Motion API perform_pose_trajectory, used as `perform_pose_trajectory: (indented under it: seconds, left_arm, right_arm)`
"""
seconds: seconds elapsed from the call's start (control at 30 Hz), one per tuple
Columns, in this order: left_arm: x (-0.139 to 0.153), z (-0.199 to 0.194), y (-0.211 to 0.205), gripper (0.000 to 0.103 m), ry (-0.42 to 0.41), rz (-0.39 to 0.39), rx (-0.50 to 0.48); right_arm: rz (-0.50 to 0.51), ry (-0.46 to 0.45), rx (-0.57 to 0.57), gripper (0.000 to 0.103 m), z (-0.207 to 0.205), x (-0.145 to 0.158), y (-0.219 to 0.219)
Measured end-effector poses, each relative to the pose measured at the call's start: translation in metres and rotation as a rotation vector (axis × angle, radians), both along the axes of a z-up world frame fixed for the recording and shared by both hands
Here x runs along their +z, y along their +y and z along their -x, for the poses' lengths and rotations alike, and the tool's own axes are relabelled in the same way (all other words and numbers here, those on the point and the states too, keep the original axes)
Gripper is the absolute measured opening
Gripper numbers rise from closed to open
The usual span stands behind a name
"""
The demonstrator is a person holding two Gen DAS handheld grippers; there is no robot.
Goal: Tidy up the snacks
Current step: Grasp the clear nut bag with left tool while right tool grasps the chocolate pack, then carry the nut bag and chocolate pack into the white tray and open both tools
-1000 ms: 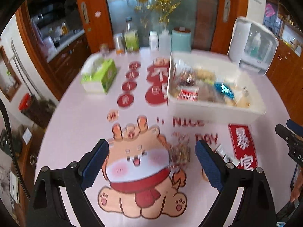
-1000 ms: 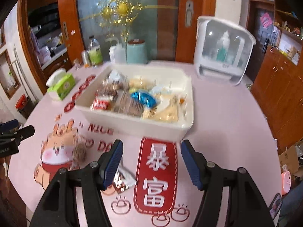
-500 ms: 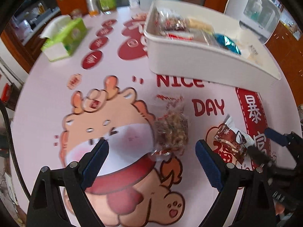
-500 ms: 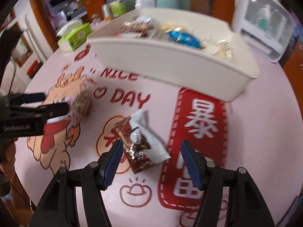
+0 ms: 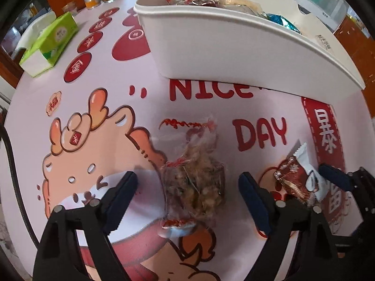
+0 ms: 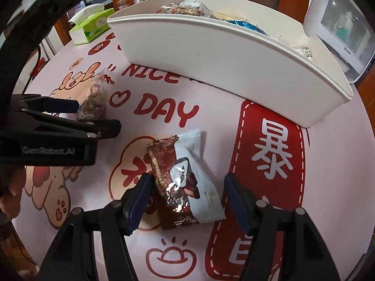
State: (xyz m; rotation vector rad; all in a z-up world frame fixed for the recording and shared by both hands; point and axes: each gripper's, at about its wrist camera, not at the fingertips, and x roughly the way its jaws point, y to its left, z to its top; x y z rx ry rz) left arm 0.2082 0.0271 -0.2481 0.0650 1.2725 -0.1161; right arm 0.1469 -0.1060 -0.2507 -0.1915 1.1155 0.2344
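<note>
Both tools have dropped toward the surface since a second ago. My left tool [image 5: 187, 196], jaws just narrowing, is released around the clear nut packet [image 5: 194, 187]; my right tool [image 6: 185, 201] gapes astride the chocolate bar [image 6: 185, 182]. Next: clench, then carry to the bin [image 6: 234, 70] ahead.

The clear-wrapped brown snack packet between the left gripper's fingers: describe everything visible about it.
The clear plastic snack packet holds a brown, stringy, nutty-looking cake and has red-printed crimped ends. It lies flat on the pink printed tablecloth, over the cartoon dragon's edge, lengthwise between the open left gripper fingers, whose jaws have just been closing; neither pad touches it yet.
</note>
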Motion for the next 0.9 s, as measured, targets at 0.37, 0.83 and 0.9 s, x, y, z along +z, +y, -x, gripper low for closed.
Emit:
perform_pose_trajectory:
  seconds: [0.37, 0.83, 0.9]
  left_arm:
    - [0.008, 0.005, 0.001, 0.051, -0.003, 0.007, 0.001]
    - [0.013, 0.063, 0.01, 0.048, 0.05, 0.061, 0.049]
    - [0.017, 0.072, 0.009, 0.048, 0.052, 0.07, 0.052]
  right_arm:
    - [-0.005, 0.006, -0.009, 0.035, 0.006, 0.005, -0.002]
    - [-0.055, 0.042, -0.007, 0.031, 0.046, 0.011, -0.005]
    - [-0.064, 0.041, -0.008, 0.031, 0.051, 0.014, -0.006]
